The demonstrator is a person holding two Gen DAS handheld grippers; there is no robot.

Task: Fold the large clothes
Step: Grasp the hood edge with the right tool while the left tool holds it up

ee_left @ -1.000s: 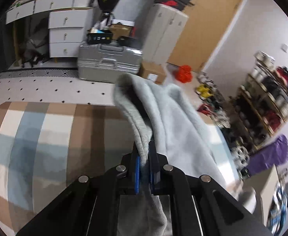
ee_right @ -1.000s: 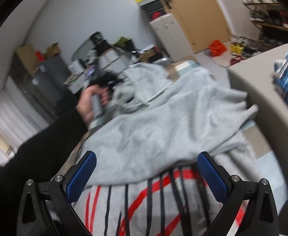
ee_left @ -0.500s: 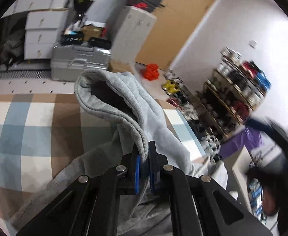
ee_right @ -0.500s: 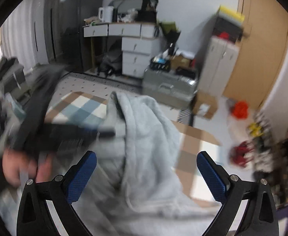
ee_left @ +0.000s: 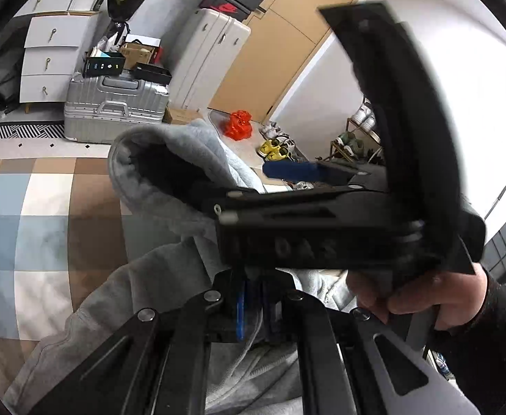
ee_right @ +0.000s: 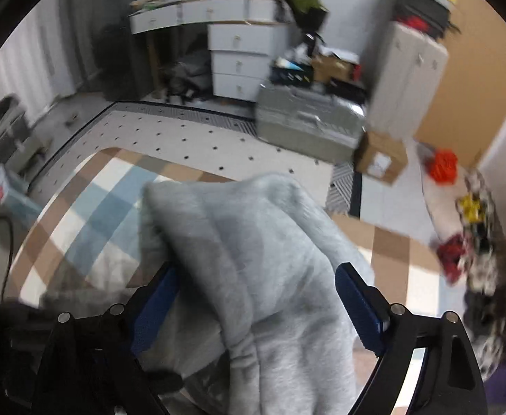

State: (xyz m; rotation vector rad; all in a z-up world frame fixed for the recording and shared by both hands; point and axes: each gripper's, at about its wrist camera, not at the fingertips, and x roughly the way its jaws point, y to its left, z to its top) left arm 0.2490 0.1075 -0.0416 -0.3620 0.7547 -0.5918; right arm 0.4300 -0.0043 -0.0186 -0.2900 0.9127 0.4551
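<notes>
A checked bedspread (ee_left: 28, 228) in brown, blue and white lies under a grey sweatshirt (ee_right: 263, 259) that is lifted off it in a bunch. The left gripper (ee_left: 251, 306) is clamped tight on a fold of the sweatshirt. The right gripper (ee_right: 256, 306), its jaws just now narrowing, straddles the bunched cloth; the left pad touches it, the right stands clear.
</notes>
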